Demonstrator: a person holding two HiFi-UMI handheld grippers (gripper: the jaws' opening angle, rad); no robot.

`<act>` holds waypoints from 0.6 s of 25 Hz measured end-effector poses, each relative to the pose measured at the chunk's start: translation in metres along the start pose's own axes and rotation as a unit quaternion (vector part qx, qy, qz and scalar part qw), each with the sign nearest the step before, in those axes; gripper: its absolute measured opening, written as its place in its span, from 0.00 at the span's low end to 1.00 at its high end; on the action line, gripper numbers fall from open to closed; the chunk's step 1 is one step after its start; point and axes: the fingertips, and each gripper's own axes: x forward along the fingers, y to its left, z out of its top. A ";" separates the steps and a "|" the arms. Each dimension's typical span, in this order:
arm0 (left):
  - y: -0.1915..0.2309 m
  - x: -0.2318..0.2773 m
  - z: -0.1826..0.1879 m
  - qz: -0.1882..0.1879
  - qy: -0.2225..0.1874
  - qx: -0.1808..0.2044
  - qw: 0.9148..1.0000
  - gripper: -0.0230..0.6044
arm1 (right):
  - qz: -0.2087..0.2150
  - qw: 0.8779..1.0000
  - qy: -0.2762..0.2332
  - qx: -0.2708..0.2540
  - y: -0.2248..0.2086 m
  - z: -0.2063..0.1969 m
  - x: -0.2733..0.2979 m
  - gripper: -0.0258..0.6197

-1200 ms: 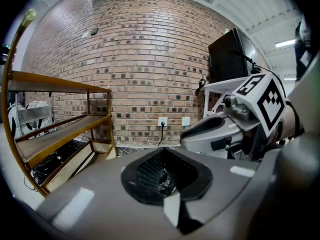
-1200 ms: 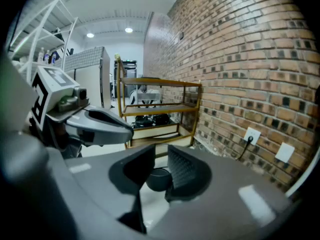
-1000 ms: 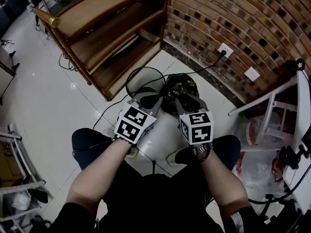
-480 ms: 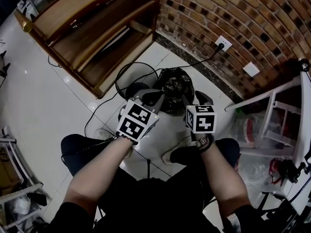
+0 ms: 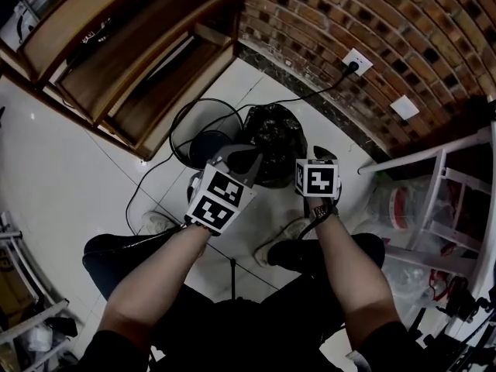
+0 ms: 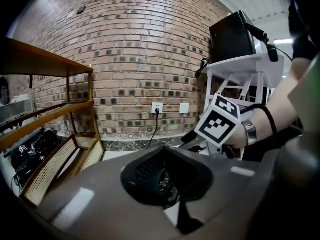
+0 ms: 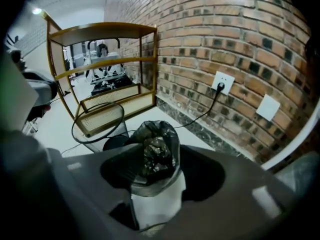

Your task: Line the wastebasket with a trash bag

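White glossy floor tile [image 5: 77, 161] meets a red-brick wall [image 5: 372, 22] behind the work area.

Right gripper [image 7: 160, 171]: the jaws stand wide apart and have just been opening. Neither pad presses on anything. The wastebasket [image 7: 150, 189] stands in line with the gap, just beyond the tips. A black trash bag [image 7: 156, 144] is in it. The film is crinkled and glossy, it is draped over the rim, and loose folds are bunched in the mouth. Lower down it looks grey and taut against the basket wall.

Left gripper [image 6: 172, 186]: the jaws are fully together and hold nothing. The bagged wastebasket is ahead of these tips and slightly to their right. A patch of black mesh and crumpled film shows past the closed tips.

Second basket [image 5: 203, 126]: open black wire mesh with a dark base. It stands ahead of the left jaws, just beside the bagged wastebasket and to the left of it.

Farther out:
- A wooden shelf unit [image 5: 124, 53] with cane panels stands beyond and to the left of both jaw sets.
- A white wall socket [image 5: 356, 59] sits on the brick beyond the right jaws.
- A black cable [image 5: 310, 99] runs down from the socket toward the baskets.
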 end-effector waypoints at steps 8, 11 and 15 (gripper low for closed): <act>0.009 0.025 -0.022 0.003 0.022 -0.009 1.000 0.04 | -0.012 0.998 0.058 0.021 -0.013 -0.038 0.053 0.39; 0.010 0.034 -0.030 0.003 0.028 -0.013 1.000 0.04 | -0.015 0.997 0.070 0.032 -0.016 -0.048 0.067 0.39; 0.012 0.048 -0.037 0.001 0.039 -0.014 0.999 0.04 | -0.016 0.996 0.073 0.046 -0.019 -0.053 0.078 0.39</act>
